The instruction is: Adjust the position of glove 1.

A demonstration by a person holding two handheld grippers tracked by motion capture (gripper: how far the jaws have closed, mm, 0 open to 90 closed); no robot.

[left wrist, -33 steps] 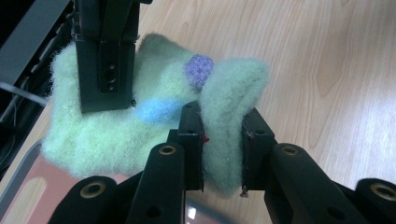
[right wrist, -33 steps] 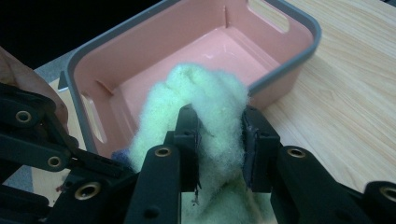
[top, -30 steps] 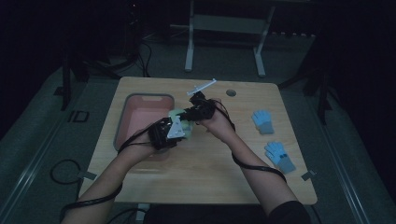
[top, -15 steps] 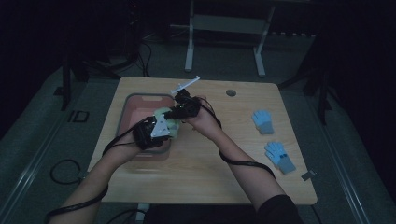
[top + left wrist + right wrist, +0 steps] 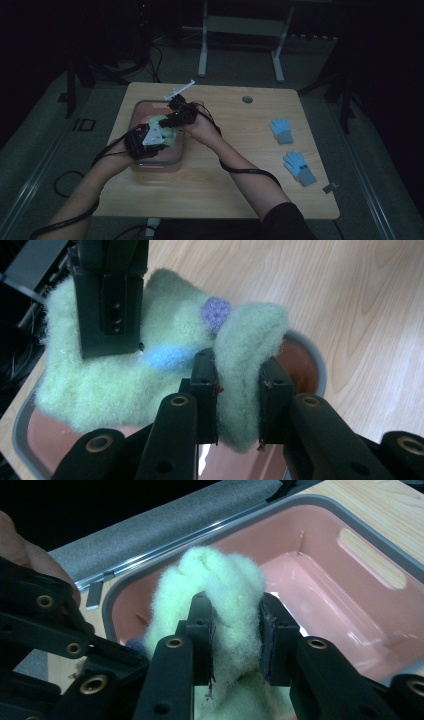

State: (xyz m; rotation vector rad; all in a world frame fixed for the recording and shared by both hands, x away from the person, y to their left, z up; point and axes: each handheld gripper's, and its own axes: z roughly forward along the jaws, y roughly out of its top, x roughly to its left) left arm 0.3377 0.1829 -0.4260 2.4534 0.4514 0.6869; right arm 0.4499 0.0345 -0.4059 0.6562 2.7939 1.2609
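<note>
A fuzzy pale green glove [image 5: 161, 125] hangs over the pink bin [image 5: 150, 166], held from both sides. In the left gripper view my left gripper [image 5: 239, 400] is shut on a fold of the glove [image 5: 115, 385], which has a purple spot [image 5: 216, 310] and a blue spot [image 5: 165, 356]. The other gripper's jaw clamps the glove's far end. In the right gripper view my right gripper [image 5: 235, 637] is shut on a bunched part of the glove [image 5: 220, 575], above the bin's [image 5: 350, 555] inside. From above, the left gripper [image 5: 161, 140] and right gripper [image 5: 172, 120] sit close together.
Two blue gloves [image 5: 281, 129] [image 5: 299, 167] lie on the right side of the wooden table [image 5: 240, 150]. A round cable hole [image 5: 247, 99] is near the far edge. Cables trail from both grippers along the forearms. Dark floor and a metal stand surround the table.
Both hands have moved left together, carrying the green glove from over the table's middle to above the pink bin. Both grips look unchanged.
</note>
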